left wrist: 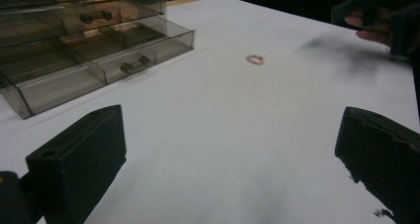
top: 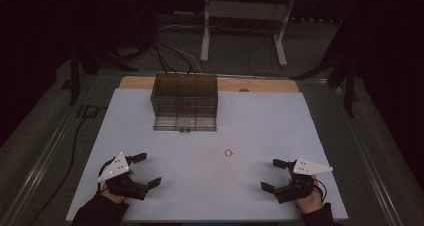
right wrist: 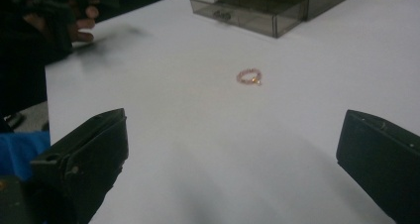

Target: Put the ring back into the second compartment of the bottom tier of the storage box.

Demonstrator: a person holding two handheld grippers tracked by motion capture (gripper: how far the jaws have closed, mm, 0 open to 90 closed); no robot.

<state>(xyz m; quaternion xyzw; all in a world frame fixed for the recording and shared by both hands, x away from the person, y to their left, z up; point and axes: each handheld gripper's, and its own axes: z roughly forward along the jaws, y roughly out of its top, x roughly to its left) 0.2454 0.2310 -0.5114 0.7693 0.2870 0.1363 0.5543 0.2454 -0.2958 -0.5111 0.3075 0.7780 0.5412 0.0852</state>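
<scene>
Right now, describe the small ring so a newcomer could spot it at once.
Start at the white table sheet and find the smoky clear drawer box at its far edge, bottom drawer pulled out. Come toward the person, slightly right of the box: the ring lies alone between box and right gripper. It is a tiny pinkish beaded loop.

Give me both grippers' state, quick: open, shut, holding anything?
Left gripper: open, holding nothing.
Right gripper: open, holding nothing; the beaded ring lies untouched on the table.
</scene>
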